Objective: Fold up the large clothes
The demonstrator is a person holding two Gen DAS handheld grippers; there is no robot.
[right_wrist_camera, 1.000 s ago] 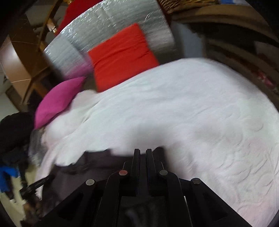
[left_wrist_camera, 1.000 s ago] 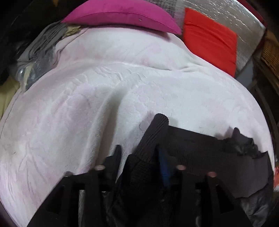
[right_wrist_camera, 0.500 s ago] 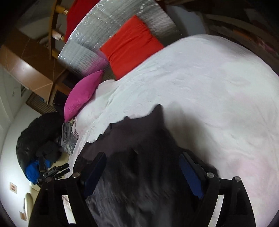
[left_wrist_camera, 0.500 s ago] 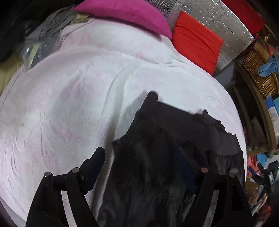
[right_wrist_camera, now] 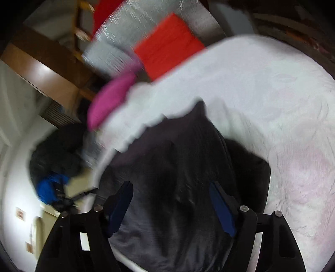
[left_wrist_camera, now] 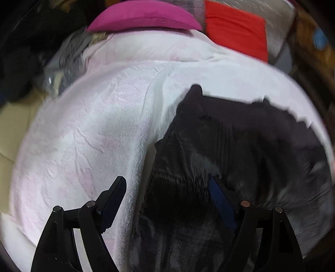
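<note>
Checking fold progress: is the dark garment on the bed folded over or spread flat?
Folded over, at least partly: the dark garment shows an upper layer over a lower one on the white bedspread. Blur hides how neat it is.

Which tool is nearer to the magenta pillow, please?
Left. The left tool straddles the dark garment's edge facing the magenta pillow; the right tool, jaws closing empty, hovers farther across it.

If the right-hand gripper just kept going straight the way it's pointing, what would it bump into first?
Most likely the dark garment lying on the white bedspread. The right gripper, jaws closing with nothing gripped, points down at it; depth is hard to judge.
</note>
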